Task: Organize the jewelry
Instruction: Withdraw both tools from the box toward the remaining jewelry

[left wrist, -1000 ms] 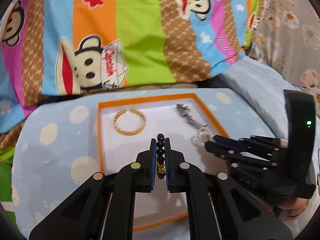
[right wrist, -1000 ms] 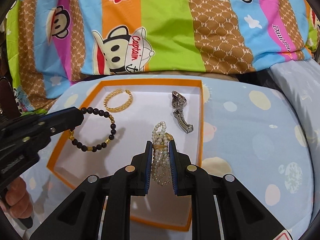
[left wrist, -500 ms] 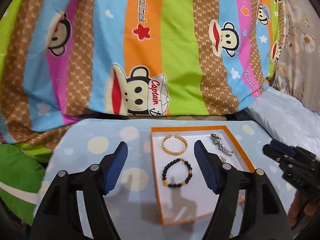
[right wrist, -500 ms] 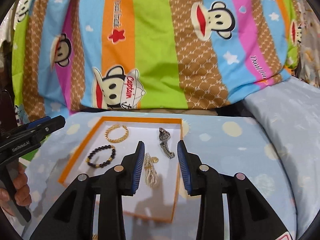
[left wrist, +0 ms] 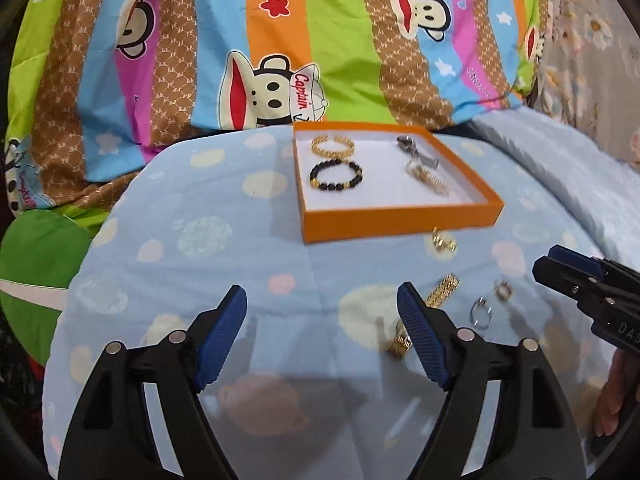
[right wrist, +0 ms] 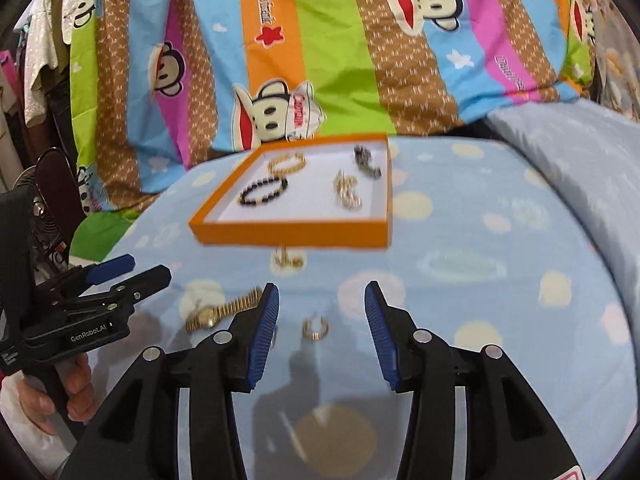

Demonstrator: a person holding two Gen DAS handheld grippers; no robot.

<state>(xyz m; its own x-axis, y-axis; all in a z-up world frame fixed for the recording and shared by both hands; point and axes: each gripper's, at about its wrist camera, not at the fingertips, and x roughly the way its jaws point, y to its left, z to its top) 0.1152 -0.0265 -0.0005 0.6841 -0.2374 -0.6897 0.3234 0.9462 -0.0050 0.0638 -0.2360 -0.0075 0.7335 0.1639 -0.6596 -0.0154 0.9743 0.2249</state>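
Note:
An orange tray (left wrist: 396,218) with a white floor sits on the blue spotted bedding. It holds a gold bracelet (left wrist: 332,145), a black bead bracelet (left wrist: 336,176), a pearl bracelet (left wrist: 428,179) and a silver piece (left wrist: 416,153). In front of the tray lie a gold watch (right wrist: 224,312), a small gold piece (right wrist: 286,260), a silver ring (left wrist: 482,312) and a gold ring (right wrist: 315,328). My left gripper (left wrist: 321,292) hovers over bare bedding, its jaws opening and empty. My right gripper (right wrist: 322,300) has its jaws opening too; the gold ring lies between the fingers, untouched.
A striped cartoon-monkey quilt (left wrist: 280,60) rises behind the tray. A pale blue pillow (right wrist: 580,152) lies at the right and a green cushion (left wrist: 36,264) at the left. A hand (right wrist: 48,392) holds the left gripper's handle.
Both grippers let go of their bracelets, the black beads and the pearls, which now lie in the tray. Both opened and drew back toward me, bringing the loose jewelry before the tray into view.

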